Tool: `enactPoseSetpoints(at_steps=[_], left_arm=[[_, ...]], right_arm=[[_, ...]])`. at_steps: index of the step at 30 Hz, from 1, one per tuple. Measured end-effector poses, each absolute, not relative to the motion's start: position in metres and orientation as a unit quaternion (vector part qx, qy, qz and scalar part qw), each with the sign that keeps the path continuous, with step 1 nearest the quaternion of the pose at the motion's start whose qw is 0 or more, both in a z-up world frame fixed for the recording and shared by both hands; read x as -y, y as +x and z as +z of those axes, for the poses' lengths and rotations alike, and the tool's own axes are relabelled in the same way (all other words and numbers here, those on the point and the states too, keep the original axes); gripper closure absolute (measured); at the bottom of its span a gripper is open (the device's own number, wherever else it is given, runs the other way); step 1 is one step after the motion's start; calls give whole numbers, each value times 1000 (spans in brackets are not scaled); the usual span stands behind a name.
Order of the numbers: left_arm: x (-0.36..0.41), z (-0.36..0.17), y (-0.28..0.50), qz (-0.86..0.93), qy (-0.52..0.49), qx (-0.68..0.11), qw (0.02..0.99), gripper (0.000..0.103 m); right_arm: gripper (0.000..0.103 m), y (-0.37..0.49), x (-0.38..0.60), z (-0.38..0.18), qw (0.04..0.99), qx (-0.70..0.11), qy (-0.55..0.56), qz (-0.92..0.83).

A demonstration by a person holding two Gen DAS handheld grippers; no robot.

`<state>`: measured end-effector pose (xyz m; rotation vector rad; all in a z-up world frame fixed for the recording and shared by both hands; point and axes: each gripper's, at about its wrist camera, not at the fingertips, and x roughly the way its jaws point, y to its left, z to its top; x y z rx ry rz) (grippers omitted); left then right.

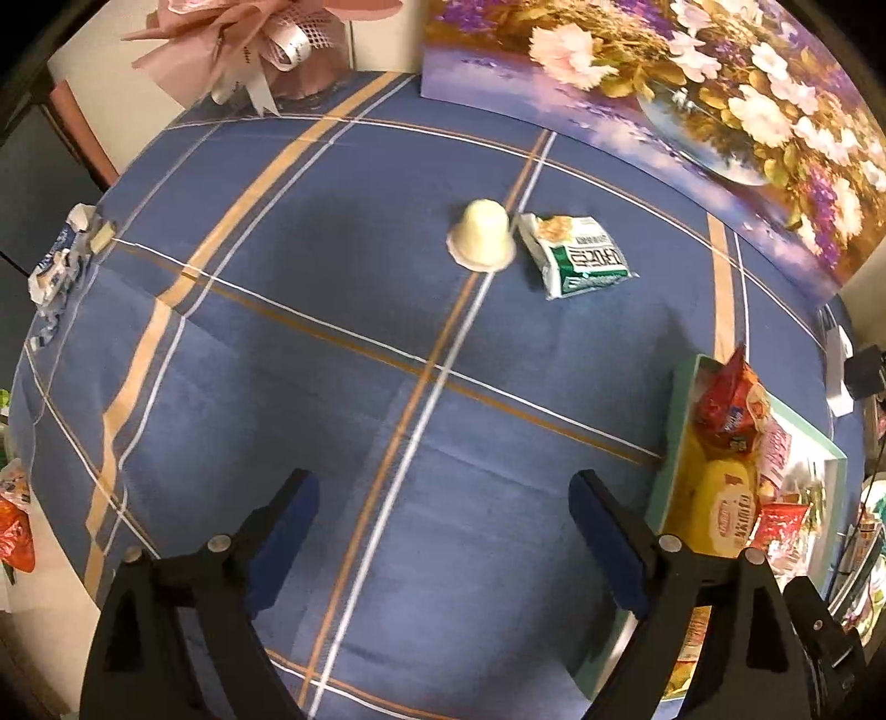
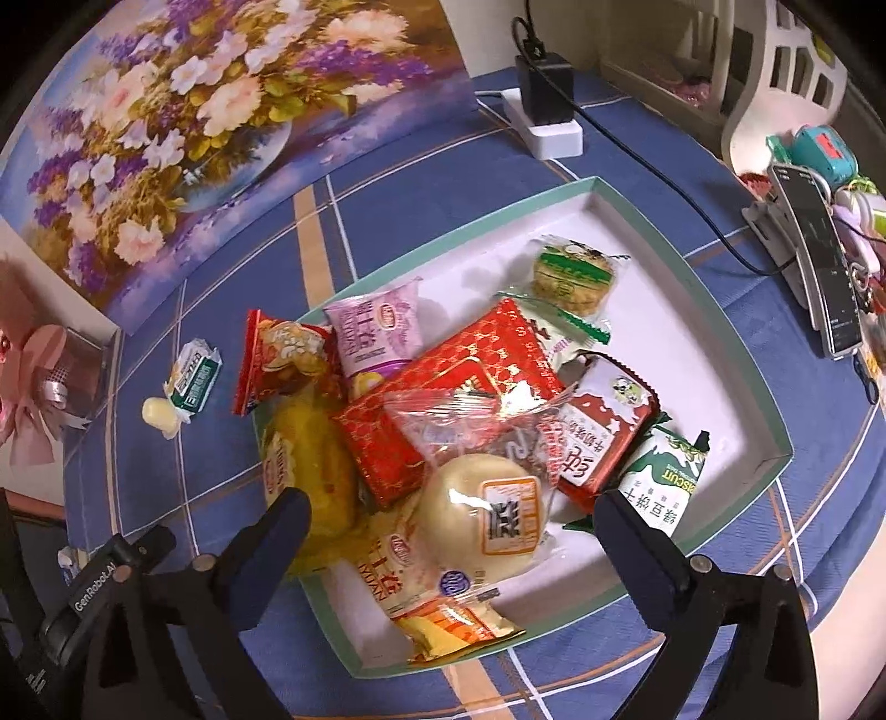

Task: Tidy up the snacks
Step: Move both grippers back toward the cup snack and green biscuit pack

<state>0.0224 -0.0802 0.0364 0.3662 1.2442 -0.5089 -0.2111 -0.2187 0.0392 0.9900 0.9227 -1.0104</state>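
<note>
Both pairs of fingers are spread wide and hold nothing: the left gripper (image 1: 443,531) hangs over bare cloth, the right gripper (image 2: 454,531) over the filled box (image 2: 775,443).

Nearest the right gripper, the box holds a heap of packets, a round bun (image 2: 487,509) on top. Farther out on the blue plaid tablecloth (image 1: 277,332), toward its back edge, a pale jelly cup (image 1: 482,238) sits upturned just beside a green-and-white packet (image 1: 581,252); these two look like the last loose snacks. The step in hand seems to be fetching them: the left gripper would reach forward, centre on the cup and close. Behind stand a flower painting (image 1: 692,83), a pink bouquet (image 1: 255,50) and a power strip (image 2: 548,133).
</note>
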Motion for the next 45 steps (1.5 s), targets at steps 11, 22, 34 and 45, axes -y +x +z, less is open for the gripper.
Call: enactPoseSetpoints(at_steps=[11,22,34,45], left_arm=[[67,43,40,-214,164,-564,780,11],[41,41,68,-188,140,-571,787,11],[22,37,103,-179,120,-576,789,11],[40,41,124,-241,86,-566,784,11]], right_arm=[[0,-173,197,51,692,-426,394,-429],[0,-126,171,57,724,-440,350,-399],[0,-91,160,48,740,-443,342,-373],[2,-63,168,51,766,-414,330,-364]])
